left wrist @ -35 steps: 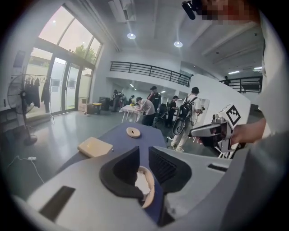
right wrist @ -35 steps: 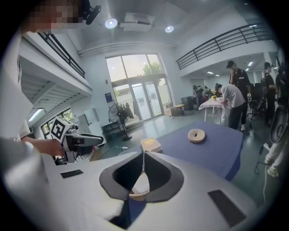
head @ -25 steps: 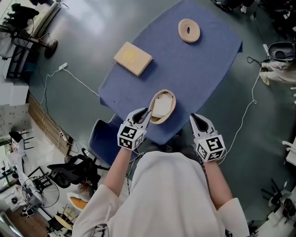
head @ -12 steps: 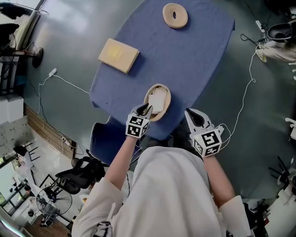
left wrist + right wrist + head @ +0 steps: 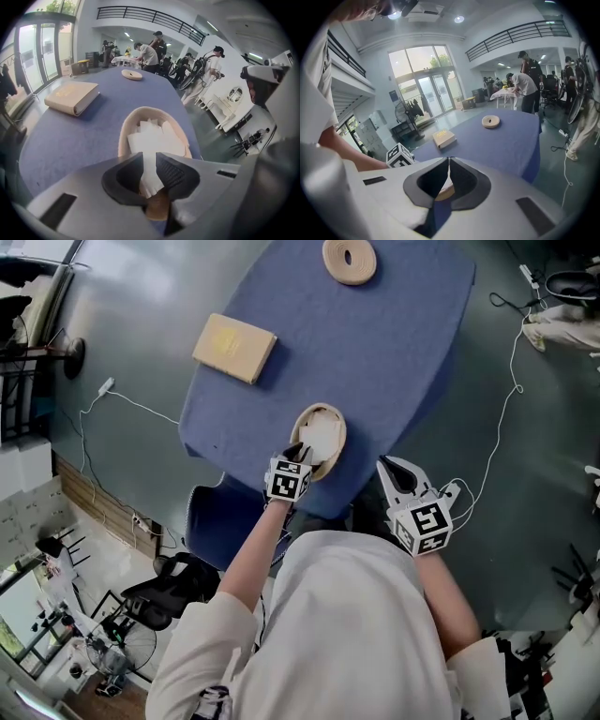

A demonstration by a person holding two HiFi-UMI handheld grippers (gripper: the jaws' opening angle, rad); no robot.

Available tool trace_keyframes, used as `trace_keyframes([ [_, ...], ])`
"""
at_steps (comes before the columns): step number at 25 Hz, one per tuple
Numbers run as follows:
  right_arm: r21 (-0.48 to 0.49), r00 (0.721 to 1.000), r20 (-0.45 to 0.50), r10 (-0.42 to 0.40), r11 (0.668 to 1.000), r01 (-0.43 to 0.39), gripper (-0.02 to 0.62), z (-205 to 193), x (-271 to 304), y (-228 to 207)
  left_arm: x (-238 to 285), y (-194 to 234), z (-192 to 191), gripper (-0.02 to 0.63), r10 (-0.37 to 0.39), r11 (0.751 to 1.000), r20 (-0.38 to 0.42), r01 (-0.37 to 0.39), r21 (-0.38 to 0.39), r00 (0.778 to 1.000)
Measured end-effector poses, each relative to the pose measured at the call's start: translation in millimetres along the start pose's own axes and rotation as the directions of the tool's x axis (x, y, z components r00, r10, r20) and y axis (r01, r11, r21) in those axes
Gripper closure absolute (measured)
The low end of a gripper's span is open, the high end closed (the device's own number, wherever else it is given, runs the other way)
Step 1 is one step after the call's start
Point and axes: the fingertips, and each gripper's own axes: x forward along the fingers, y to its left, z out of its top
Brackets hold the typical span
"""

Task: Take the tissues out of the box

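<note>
An oval wooden tissue box sits at the near edge of the blue table, filled with white tissues. My left gripper is at the box's near end. In the left gripper view its jaws pinch a strip of tissue that rises from the box. My right gripper hangs off the table's near edge, right of the box, shut and empty. Part of the box shows behind its jaws.
A tan book lies at the table's left side and a wooden ring at its far end. A blue chair stands below the near edge. Cables run over the floor. People stand far back.
My left gripper has moved forward to the box's near end and its jaws have narrowed onto the tissue. The right gripper has hardly moved.
</note>
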Motion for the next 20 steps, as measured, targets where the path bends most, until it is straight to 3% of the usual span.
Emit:
trace_keyframes([
  [6,0.011,1.000,0.001,0.011,1.000,-0.011,0.560,-5,-1,-3,13,2,-4,0.515,0.110,0.994,-0.108,-0.107,0.026,0.988],
  [10,0.016,1.000,0.006,0.015,1.000,-0.015,0.560,-5,-4,-5,17,3,-9,0.515,0.207,0.973,-0.160,-0.186,0.134,0.965],
  [12,0.017,1.000,0.007,0.014,1.000,-0.015,0.560,-6,-6,-7,18,3,-11,0.549,0.241,0.960,-0.171,-0.209,0.185,0.955],
  [15,0.021,1.000,0.004,0.011,1.000,-0.011,0.560,-9,-10,-13,18,4,-12,0.590,0.255,0.953,-0.177,-0.216,0.214,0.951],
  [20,0.020,1.000,-0.003,0.009,1.000,-0.009,0.560,-14,-13,-15,14,5,-13,0.597,0.234,0.957,-0.174,-0.195,0.216,0.956],
])
